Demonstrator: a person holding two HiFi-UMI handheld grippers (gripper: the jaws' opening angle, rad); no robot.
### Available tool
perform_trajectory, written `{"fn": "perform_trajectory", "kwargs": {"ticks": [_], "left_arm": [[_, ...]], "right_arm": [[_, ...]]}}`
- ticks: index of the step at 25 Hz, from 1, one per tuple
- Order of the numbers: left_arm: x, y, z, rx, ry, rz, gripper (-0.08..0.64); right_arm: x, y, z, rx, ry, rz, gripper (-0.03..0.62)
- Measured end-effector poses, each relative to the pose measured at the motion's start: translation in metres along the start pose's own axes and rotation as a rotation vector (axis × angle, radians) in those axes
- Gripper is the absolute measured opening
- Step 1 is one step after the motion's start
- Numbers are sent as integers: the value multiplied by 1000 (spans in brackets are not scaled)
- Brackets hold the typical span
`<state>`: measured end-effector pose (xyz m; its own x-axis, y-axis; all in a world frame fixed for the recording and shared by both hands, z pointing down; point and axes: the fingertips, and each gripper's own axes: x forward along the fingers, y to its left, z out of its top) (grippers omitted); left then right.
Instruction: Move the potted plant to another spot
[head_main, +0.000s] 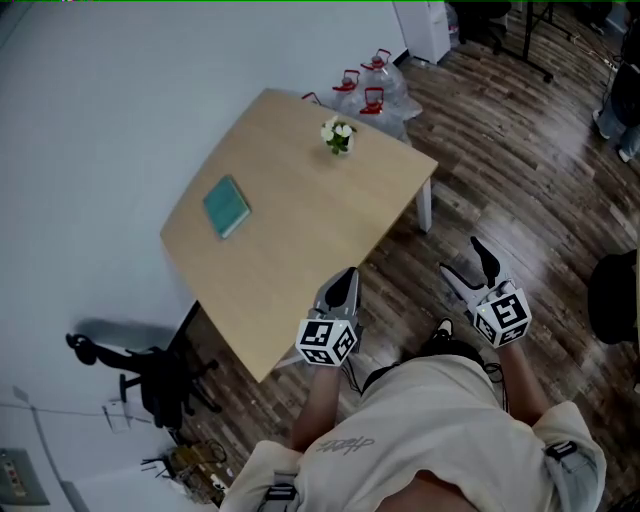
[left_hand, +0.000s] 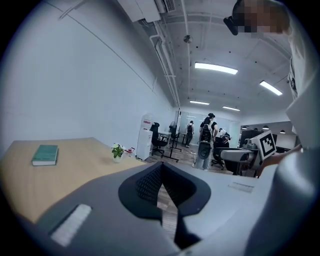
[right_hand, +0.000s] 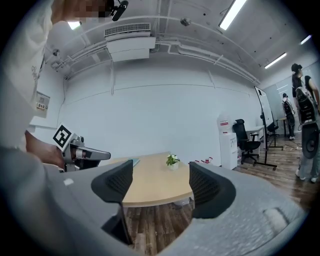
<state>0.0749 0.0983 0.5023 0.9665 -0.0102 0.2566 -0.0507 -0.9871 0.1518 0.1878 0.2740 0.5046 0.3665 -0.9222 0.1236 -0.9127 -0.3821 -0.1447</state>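
Plant (head_main: 338, 136): upright on table (head_main: 300, 240), near the far edge and close to the far corner. Small pale pot, green leaves, whitish flowers. Book (head_main: 227, 206) lies flat near the wall-side edge, well apart from the plant. Jugs (head_main: 368, 85) with red handles sit on the floor (head_main: 520, 180) just past the far corner.

Left gripper (head_main: 345, 282): held out in front of the torso, forearm extended. In the head view its tips sit just over the near table edge. It points toward the table, close to level with a slight downward tilt. Left gripper view: jaws together, pads meeting at the tips, nothing between them. The plant (left_hand: 117, 151) shows left of the jaws, far off on the table, with the book (left_hand: 45, 154) further left.

Right gripper (head_main: 465, 262): beside the left one and apart from it, off the table, above the floor past the table's right-hand edge. Near level, aimed the same general way. Right gripper view: jaws wide apart, nothing held. The plant (right_hand: 173, 160) shows through the gap, far off on the tabletop.

Both grippers are well apart from the plant.
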Motion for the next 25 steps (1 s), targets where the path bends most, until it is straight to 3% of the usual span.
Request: {"fn": "perform_trajectory", "kwargs": {"ticks": [5,9,18,22,25], "left_arm": [[26,3,-11,-15,35,28,18],[44,1,-14,-6,73,22,18],[100,10,-11,-7,111,-66,18],[136,24,-10,-23,123,-90,18],[164,38,12,8,90,-109,18]], "right_arm": [[10,-31,6,-19,-37,-5,344],[6,-43,-11,9,6,-16,344],[29,-49,-41,52,78,11,344],[47,-69,-33,108,82,-14,344],[73,-87,-14,64,74,-36,339]]}}
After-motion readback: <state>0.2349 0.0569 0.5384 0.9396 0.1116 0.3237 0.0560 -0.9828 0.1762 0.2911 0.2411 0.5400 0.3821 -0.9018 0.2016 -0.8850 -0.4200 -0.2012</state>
